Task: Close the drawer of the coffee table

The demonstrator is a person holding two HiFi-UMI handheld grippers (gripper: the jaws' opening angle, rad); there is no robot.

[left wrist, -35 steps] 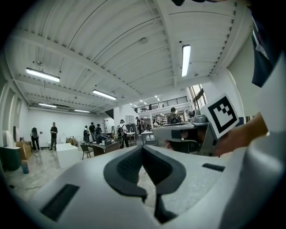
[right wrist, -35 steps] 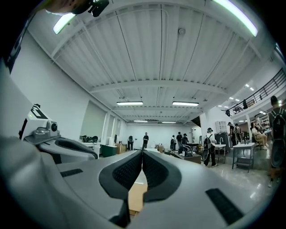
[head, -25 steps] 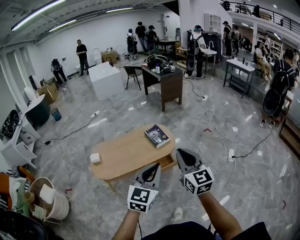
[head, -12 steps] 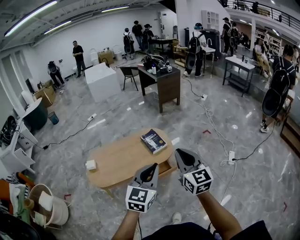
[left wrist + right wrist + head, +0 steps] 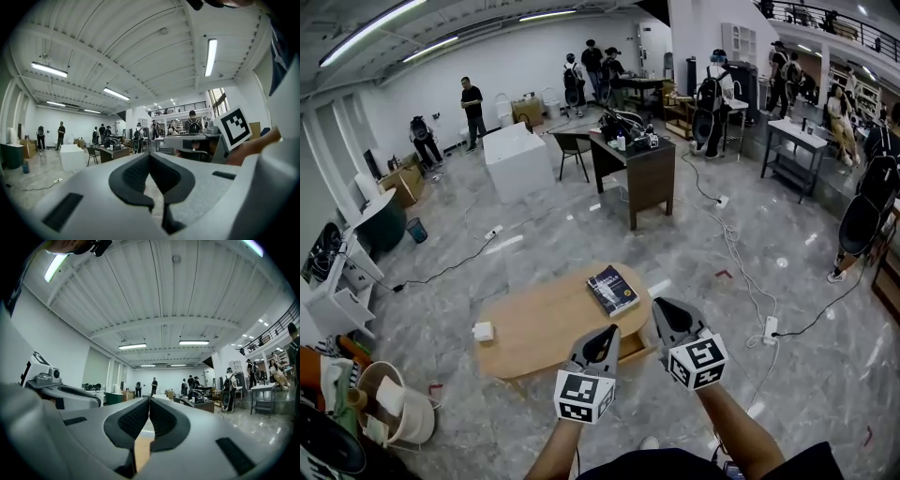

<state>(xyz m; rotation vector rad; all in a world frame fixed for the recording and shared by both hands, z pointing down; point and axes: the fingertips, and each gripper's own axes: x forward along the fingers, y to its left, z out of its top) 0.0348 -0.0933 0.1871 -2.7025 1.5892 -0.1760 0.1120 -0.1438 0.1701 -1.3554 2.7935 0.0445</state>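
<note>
Head view looks from above, forward and steeply down, past the left gripper (image 5: 607,334) and right gripper (image 5: 663,307) onto the coffee table (image 5: 539,326) just ahead. Each gripper view sits low, close behind its own jaws, facing outward with the ceiling (image 5: 140,47) filling most. All three share the dark desk (image 5: 642,173).

My left tongs (image 5: 602,343) and right tongs (image 5: 666,315) have edged nearer the desk (image 5: 534,323); their tips now reach its near edge by the drawer (image 5: 635,353).

Oval wooden coffee table (image 5: 546,323) carries a dark book (image 5: 613,290) and small white box (image 5: 483,330)
</note>
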